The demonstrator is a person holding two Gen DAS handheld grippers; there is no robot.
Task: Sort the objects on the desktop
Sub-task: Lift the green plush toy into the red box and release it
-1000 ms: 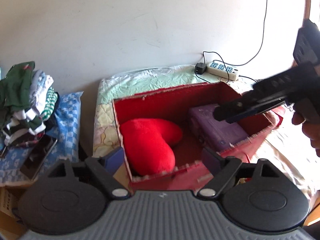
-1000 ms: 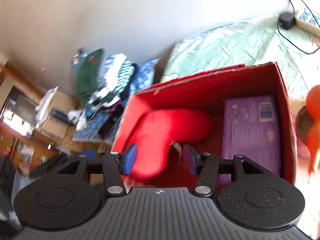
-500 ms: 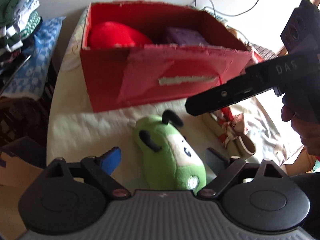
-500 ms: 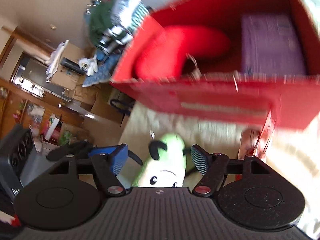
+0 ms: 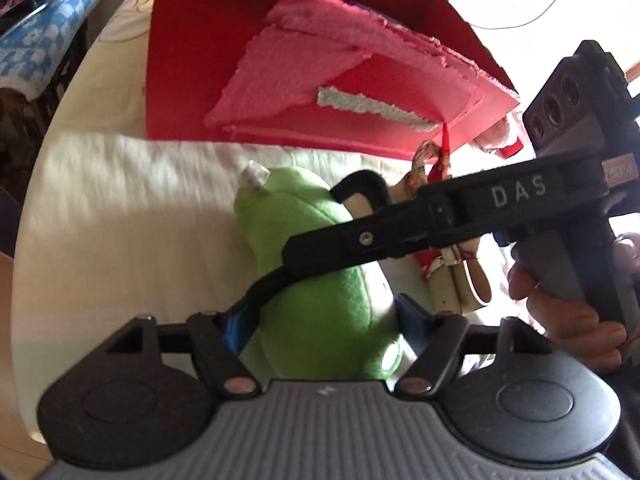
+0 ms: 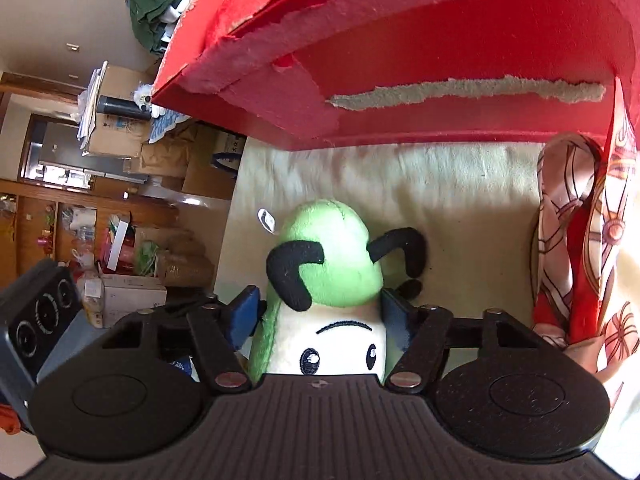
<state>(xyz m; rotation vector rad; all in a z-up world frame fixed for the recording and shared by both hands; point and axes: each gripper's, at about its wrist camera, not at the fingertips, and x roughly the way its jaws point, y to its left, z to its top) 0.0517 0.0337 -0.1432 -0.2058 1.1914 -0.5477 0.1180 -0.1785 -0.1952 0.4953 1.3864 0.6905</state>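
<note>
A green plush toy (image 5: pixel 316 280) with black antennae and a white face lies on the cream cloth in front of the red cardboard box (image 5: pixel 224 60). My left gripper (image 5: pixel 320 320) is open, its fingers on either side of the toy's body. My right gripper (image 6: pixel 320 312) is open too, its blue pads (image 6: pixel 244 312) against the toy's (image 6: pixel 332 264) sides near the head. The right gripper's black finger (image 5: pixel 400 236) crosses over the toy in the left wrist view. The red box (image 6: pixel 440 40) stands just behind the toy.
A red and cream patterned ribbon bundle (image 6: pixel 580 240) lies right of the toy, also in the left wrist view (image 5: pixel 452 272). A blue checked cloth (image 5: pixel 44 28) lies far left. Cardboard boxes and clutter (image 6: pixel 120 240) sit on the floor beyond the table edge.
Both grippers came down from over the red box to the green plush toy. Their fingers now straddle it, and the right gripper's finger has crossed over the toy.
</note>
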